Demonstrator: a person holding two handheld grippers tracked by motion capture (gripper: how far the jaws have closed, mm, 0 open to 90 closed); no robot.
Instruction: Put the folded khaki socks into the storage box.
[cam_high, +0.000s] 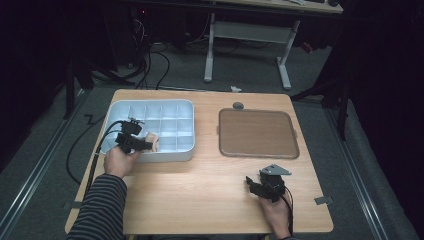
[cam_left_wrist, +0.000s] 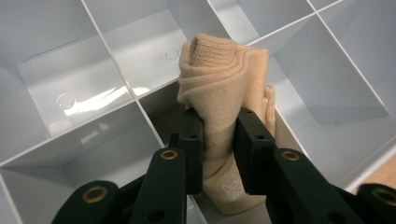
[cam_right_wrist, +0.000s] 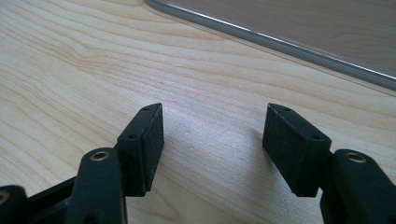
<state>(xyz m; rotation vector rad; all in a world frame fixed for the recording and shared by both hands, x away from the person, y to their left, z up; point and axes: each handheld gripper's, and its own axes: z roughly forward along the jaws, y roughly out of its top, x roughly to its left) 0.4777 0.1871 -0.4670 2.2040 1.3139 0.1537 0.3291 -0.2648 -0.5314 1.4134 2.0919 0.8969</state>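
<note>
Cloth first: a rolled beige sock (cam_left_wrist: 224, 93) stands between the jaws of the left tool (cam_left_wrist: 218, 149), its lower end down inside a compartment of the white divided tray (cam_left_wrist: 70, 88) and its rolled top poking above the dividers just ahead of the jaws. Judging by that, the placing is nearly finished; what is left is to let go fully and lift the left tool clear. Its jaws stand narrowly apart, and both pads touch the sock's sides, so it is pinching the fabric, though the grip looks light. From the high view, the left tool (cam_high: 142, 144) sits over the tray's near edge with the sock (cam_high: 151, 142) at its tip. Off to the other side, the right tool (cam_high: 257, 187) rests idle on the wooden table (cam_right_wrist: 70, 56), jaws spread wide with nothing between them, and a brown flat tray (cam_right_wrist: 303, 23) lies beyond its tips.
</note>
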